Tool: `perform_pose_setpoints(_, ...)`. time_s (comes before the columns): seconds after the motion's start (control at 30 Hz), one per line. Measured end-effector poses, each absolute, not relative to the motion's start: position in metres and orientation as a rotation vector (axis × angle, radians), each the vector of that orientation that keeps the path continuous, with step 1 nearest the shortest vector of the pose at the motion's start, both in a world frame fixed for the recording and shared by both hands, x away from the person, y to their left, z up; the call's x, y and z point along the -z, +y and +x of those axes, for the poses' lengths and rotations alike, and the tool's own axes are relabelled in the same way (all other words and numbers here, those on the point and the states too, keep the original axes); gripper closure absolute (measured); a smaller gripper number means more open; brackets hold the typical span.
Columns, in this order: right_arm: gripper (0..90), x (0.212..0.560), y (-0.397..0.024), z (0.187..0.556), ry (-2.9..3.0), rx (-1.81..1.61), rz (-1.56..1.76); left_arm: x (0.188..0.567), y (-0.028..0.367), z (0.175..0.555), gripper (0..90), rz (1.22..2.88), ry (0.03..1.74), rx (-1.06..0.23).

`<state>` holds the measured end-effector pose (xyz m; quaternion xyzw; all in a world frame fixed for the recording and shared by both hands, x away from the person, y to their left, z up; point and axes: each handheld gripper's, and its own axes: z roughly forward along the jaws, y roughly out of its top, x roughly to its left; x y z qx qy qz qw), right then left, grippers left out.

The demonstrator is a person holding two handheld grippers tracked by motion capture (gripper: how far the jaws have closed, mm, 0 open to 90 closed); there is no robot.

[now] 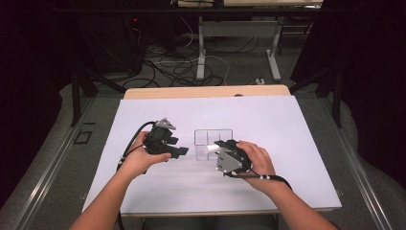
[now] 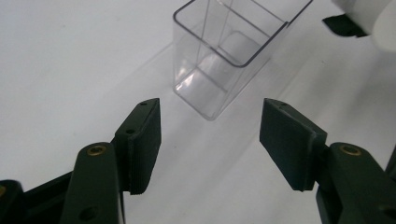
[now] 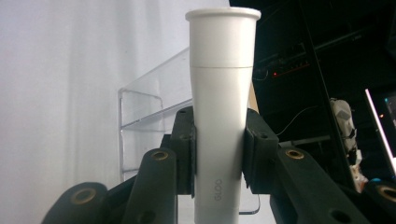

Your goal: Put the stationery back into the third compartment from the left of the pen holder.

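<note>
Clamping a white tube (image 3: 219, 116) between its two pads, the right gripper (image 1: 229, 155) is held on its side just in front of the clear divided box (image 1: 213, 139) that stands on the white table sheet (image 1: 287, 143). In the right gripper view the tube is seen squeezed at its lower body, with its wide capped end sticking out well beyond the jaws and the box wall just behind it. In the high view that free end is pointed toward the person's left and lies at, or just over, the near edge of the box; whether it touches the rim cannot be told.

The left gripper (image 1: 179, 152) is held apart from the box, to its left, with its jaws parted to a middling width and nothing between them. In the left gripper view the clear box (image 2: 224, 56) is seen ahead of the open pads (image 2: 144, 140), untouched, with its inner dividers visible and its near compartments bare.

The step in hand is judged to be the carrying of the tube to the box for stowing in one of its compartments. For the next move, the tube would need to be tipped so that one end points down into a chosen cell, lined up between the dividers, lowered, and only then released. Since the box is light and unsupported, it may be pushed aside by a misaligned tube; steadying it with the free left gripper would be called for.
</note>
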<state>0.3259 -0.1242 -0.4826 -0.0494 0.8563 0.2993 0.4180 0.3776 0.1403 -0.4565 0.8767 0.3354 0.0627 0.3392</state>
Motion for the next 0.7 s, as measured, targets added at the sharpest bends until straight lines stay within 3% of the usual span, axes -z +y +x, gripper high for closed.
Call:
perform_pose_setpoints(0.23, 69.8, 0.477, -0.133, 0.34, 2.175, -0.889, -0.007, 0.467, 0.152, 0.379, 37.8, 2.195, 0.975, -0.184)
perform_pose_setpoints(0.5, 69.7, 0.473, -0.142, 0.356, 2.184, -1.068, 0.151, 0.482, 0.166, 0.38, 16.1, 2.062, 1.037, -0.309)
perform_pose_setpoints(0.7, 69.8, 0.474, -0.148, 0.368, 2.194, -1.21, 0.29, 0.489, 0.172, 0.38, 5.3, 2.018, 1.085, -0.376)
